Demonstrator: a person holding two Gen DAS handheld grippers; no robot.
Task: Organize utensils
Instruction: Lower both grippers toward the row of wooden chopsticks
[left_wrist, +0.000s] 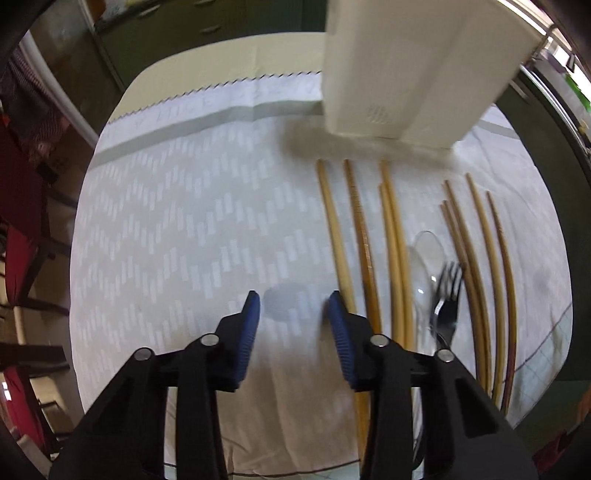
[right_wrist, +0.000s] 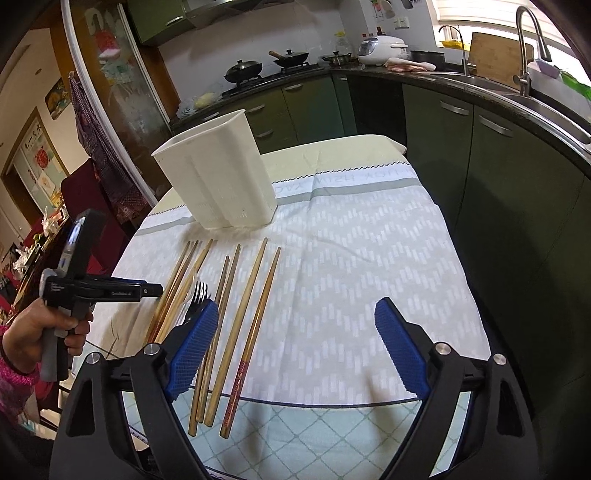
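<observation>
Blue-padded and spread wide apart, the fingers of the right gripper (right_wrist: 295, 347) hang empty over the near edge of the patterned cloth (right_wrist: 351, 258), the left finger's tip just over the dark fork (right_wrist: 197, 301). Wooden chopsticks (right_wrist: 255, 306) lie in loose rows beside the fork, pointing toward the white utensil holder (right_wrist: 218, 173), which stands upright at the far side of the cloth. Off to the left, a hand (right_wrist: 37, 332) grips the handle of the left gripper (left_wrist: 293, 314), whose jaws are also parted with nothing between them, over bare cloth left of the chopsticks. Next to the fork lies what looks like a clear plastic spoon (left_wrist: 424, 258), though blur makes that uncertain.
</observation>
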